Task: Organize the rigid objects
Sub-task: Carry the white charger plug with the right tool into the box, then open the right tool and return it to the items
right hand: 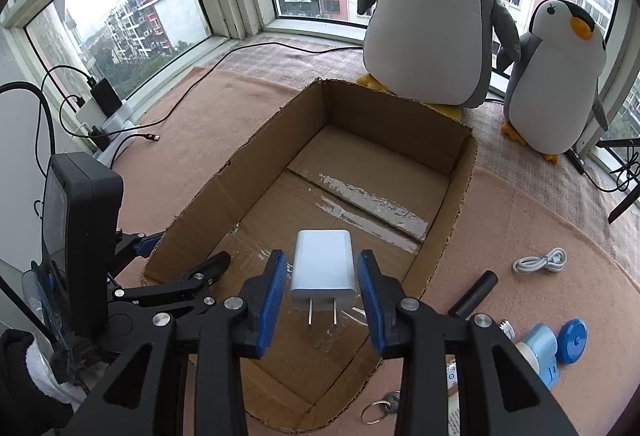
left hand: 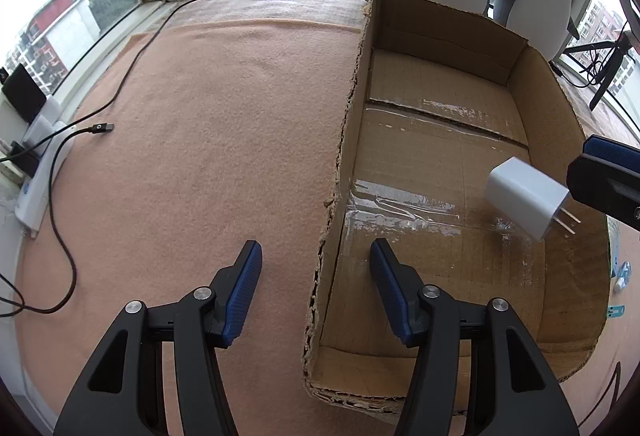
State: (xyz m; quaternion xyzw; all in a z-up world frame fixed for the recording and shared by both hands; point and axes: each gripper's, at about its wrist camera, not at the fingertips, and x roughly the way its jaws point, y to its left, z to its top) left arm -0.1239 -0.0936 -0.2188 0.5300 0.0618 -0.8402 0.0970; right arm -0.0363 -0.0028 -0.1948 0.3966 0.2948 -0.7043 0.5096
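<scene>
Dropping the charger (right hand: pixel 323 270) into the box (right hand: pixel 400 131). Seen loose between the right tongs (right hand: pixel 323 256), spread apart, pads not touching it, over the box floor. Best to keep those tongs wide and lift straight up, clear of the walls. Left tongs (left hand: pixel 316 248) spread apart too, one finger each side of the box wall, not pinching. Counting: one charger, one box, two penguins (right hand: pixel 428 35), one white cord (right hand: pixel 540 260), one black tube (right hand: pixel 474 294), one blue cap (right hand: pixel 572 340), one key ring (right hand: pixel 376 410).
</scene>
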